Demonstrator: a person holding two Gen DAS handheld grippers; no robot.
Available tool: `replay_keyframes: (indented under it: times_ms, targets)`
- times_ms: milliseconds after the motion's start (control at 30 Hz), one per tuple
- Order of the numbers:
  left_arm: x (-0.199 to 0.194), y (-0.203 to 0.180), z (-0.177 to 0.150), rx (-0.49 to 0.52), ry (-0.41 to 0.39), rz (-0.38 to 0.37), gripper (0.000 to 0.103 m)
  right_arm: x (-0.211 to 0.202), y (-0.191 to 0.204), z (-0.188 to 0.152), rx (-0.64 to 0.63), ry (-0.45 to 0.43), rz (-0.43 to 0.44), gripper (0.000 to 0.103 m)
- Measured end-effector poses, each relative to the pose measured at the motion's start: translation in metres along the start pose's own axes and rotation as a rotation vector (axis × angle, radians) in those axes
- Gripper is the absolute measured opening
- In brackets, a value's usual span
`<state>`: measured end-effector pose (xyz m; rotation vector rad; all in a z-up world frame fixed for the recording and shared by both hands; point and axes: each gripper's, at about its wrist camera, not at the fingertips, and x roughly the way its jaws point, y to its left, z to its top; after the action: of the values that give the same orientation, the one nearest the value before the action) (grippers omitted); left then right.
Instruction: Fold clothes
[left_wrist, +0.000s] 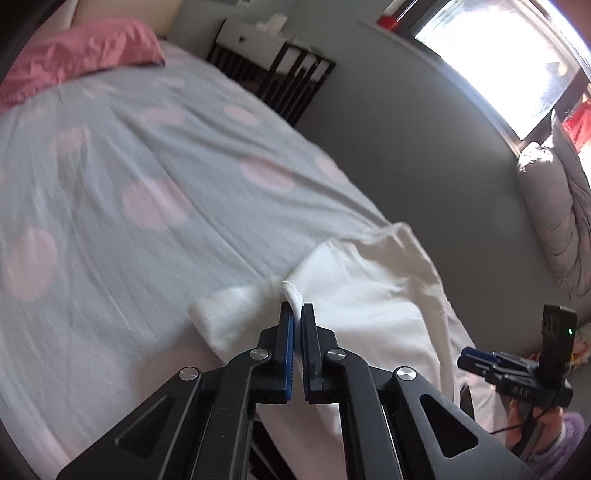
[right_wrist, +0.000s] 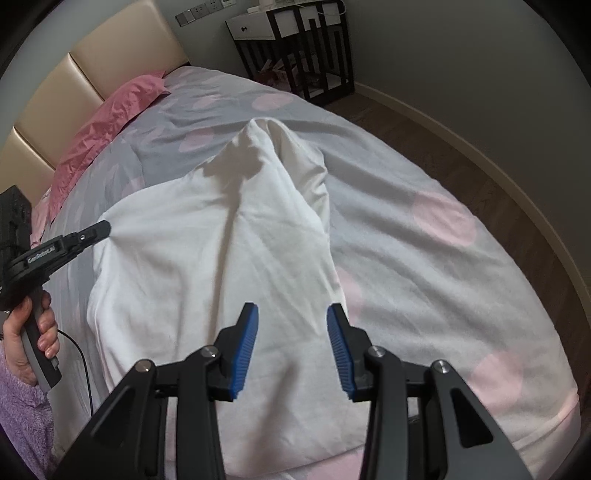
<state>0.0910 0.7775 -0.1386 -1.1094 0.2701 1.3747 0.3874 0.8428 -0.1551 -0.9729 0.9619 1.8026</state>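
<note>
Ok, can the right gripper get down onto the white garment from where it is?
Probably yes. The right gripper hangs open directly over the white garment with nothing between them; the left gripper pinches a fold off at its far edge, clear of that path.

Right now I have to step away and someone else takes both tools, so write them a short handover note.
Left tool: shut on a pinched edge of the white garment.
Right tool: open, holding nothing, above the garment's near part.
Garment: spread on the grey bedspread with pink dots, far end humped up and creased.
Done: one edge gripped; no neat fold visible yet.
Left: grip a second edge with the right tool, flatten the garment, then fold it.
</note>
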Motion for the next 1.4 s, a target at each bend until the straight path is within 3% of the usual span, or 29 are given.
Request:
replay_keyframes:
  times_ms: [100,233,367,433,500,567,633,833,900,967,1100,1233,1400]
  targets:
    - [0.007,0.011,-0.001,-0.006,0.039,0.030,0.004,-0.002,0.005,0.020,-0.036,-0.028,0.004,0.024]
    - [0.032,0.018,-0.010,0.000,0.122,0.056,0.005,0.007,0.018,0.051,-0.072,-0.042,0.046,0.023]
    - [0.039,0.020,-0.012,-0.015,0.137,0.041,0.009,0.033,0.024,0.083,-0.069,0.003,0.113,0.023]
    - [0.038,0.021,-0.010,-0.019,0.147,0.018,0.016,0.044,0.014,0.098,-0.013,0.026,0.126,0.023]
    - [0.035,0.020,-0.008,-0.013,0.157,-0.014,0.036,0.052,0.003,0.112,0.044,0.049,0.153,0.025]
    - [0.034,0.018,-0.006,0.001,0.164,-0.040,0.045,0.057,-0.003,0.123,0.069,0.071,0.164,0.026]
    - [0.034,0.015,-0.005,0.013,0.167,-0.039,0.049,0.066,-0.001,0.133,0.041,0.105,0.140,0.034]
    - [0.039,0.015,-0.005,0.014,0.173,-0.043,0.051,0.101,0.005,0.149,0.105,0.185,0.224,0.035]
    - [0.038,0.017,-0.006,0.004,0.173,-0.049,0.051,0.107,0.011,0.151,0.099,0.181,0.217,0.031]
    - [0.037,0.019,-0.006,-0.005,0.176,-0.052,0.051,0.108,0.019,0.151,0.077,0.169,0.211,0.006]
    - [0.029,0.020,-0.005,-0.020,0.171,-0.051,0.051,0.074,0.041,0.143,-0.049,0.068,0.192,0.004]
    - [0.010,0.024,-0.005,-0.034,0.145,-0.053,0.051,0.024,0.071,0.124,-0.169,-0.012,0.253,0.004]
    - [-0.024,0.033,-0.009,-0.067,0.112,-0.055,0.051,-0.019,0.121,0.083,-0.301,-0.049,0.319,0.004]
